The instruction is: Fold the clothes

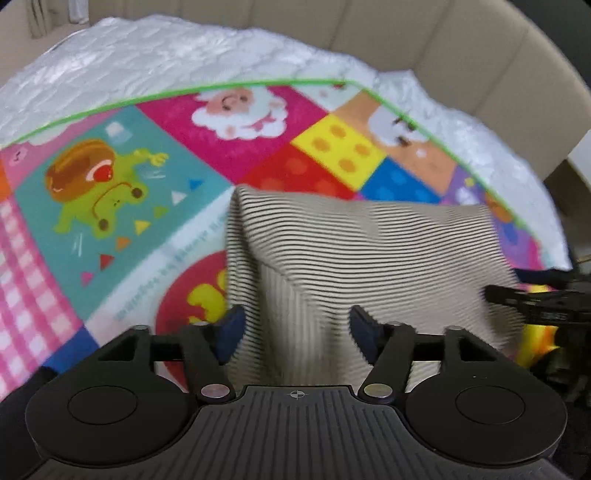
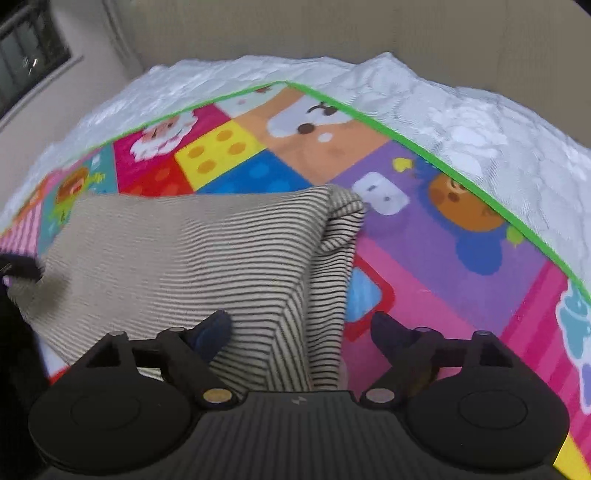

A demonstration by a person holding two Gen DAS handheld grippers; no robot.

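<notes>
I judge that I am mid-fold on the cream knit garment with thin black stripes; it sits partly folded on the bright patchwork cartoon play mat with a green border, which lies over a white textured bedspread on the bed, with beige padded upholstery behind.

The left gripper has its jaws spread wide, one finger on either side of a raised ridge of the striped fabric, nothing pinched; the right gripper is likewise wide, its left finger over the cloth and its right finger over bare mat, so it straddles the garment's right edge; that edge ends in a rolled, bunched corner further out.

The next move, as I read it, calls for both pairs of jaws to close on the near layers, one at each side, and carry them across toward the far edge together; the bunched corner wants smoothing first, or the fold will set crooked.

Much is uncertain; both views are smeared by motion blur, so the stripes merge near the fingers; I cannot tell whether the fingers touch the cloth or hover above it; the near hem is hidden beneath the gripper bodies; what kind of garment it is, and how many layers are stacked, I cannot make out.
</notes>
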